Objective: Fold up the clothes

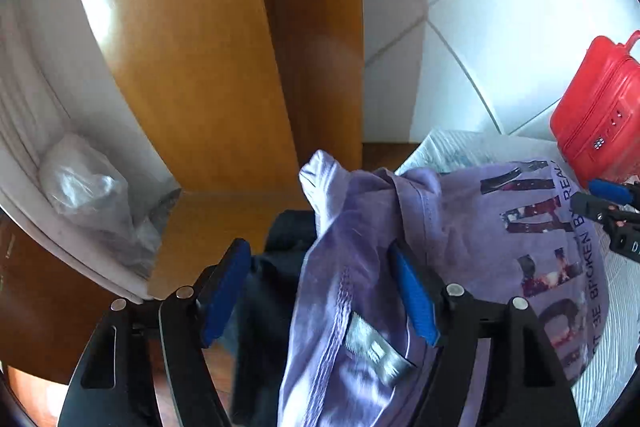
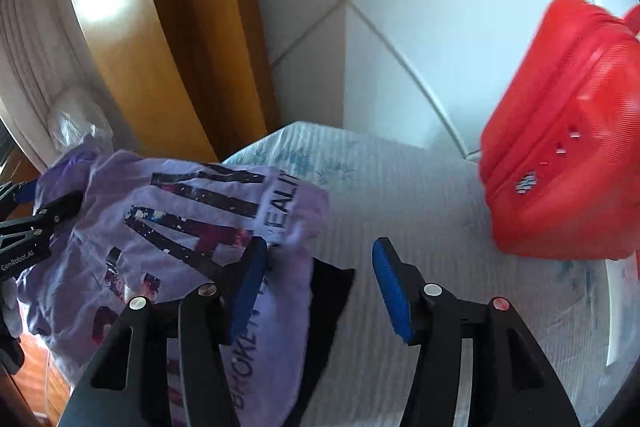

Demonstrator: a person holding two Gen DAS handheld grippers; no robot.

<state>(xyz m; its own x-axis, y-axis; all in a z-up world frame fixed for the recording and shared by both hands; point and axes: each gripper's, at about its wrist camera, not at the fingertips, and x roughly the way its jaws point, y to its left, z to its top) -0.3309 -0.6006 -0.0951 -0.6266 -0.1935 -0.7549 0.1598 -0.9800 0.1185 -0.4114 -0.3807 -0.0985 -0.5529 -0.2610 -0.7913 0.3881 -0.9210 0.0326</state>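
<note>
A lilac T-shirt (image 1: 472,227) with dark block lettering lies crumpled on a white bed cover (image 2: 400,187). Its collar and neck label (image 1: 372,347) fall between the fingers of my left gripper (image 1: 318,251), which is open wide, the fabric brushing the right blue pad (image 1: 414,299). In the right wrist view the T-shirt (image 2: 180,227) fills the left side. My right gripper (image 2: 320,245) is open over its right edge, with the left pad (image 2: 248,287) against the cloth. A dark garment (image 2: 332,291) shows from under the shirt.
A red hard-shell suitcase (image 2: 560,155) stands on the bed at the right, close to the right gripper. Wooden furniture (image 1: 200,47) rises behind the bed. A clear plastic bag (image 1: 80,183) sits at the left by white curtains. White floor tiles (image 1: 500,7) lie beyond.
</note>
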